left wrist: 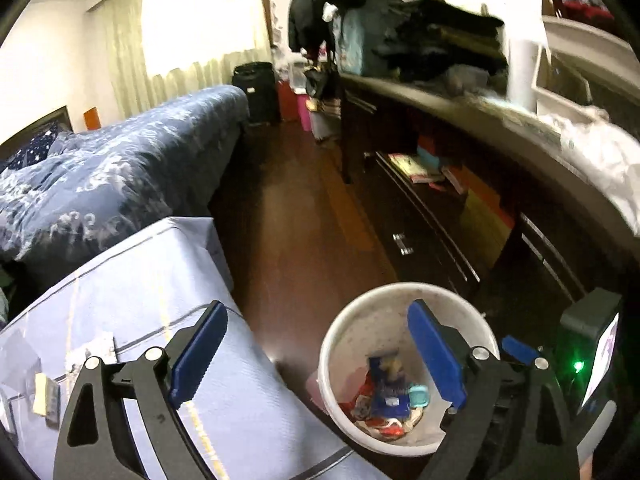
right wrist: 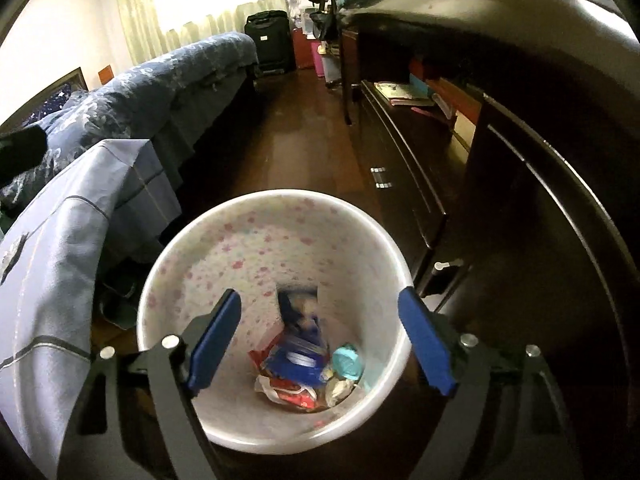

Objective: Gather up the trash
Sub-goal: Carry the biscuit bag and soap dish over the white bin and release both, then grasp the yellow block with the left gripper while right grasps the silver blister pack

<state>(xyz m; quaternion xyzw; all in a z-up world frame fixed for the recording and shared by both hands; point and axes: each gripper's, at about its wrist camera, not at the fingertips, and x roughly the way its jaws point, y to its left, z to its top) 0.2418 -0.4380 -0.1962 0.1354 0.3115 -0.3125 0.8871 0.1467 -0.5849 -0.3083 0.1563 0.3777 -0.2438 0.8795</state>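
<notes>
Round white plastic bin with pink speckles [right wrist: 276, 248] stands upright, mouth up, at lower centre of the right view. Crumpled red, blue and teal wrappers [right wrist: 308, 372] lie at its bottom. Right gripper [right wrist: 320, 344] over it, jaws released, empty. Left gripper [left wrist: 316, 360] spread wide, empty, between bin and pale blue cloth [left wrist: 152, 280].

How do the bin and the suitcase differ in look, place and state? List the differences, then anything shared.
The bin is white, round and speckled pink; the suitcase is black and boxy. The bin is open-topped with wrappers inside; the suitcase looks shut. The bin sits right below the fingers; the suitcase stands far off under the curtain. Both stand upright on the dark wood floor.
</notes>
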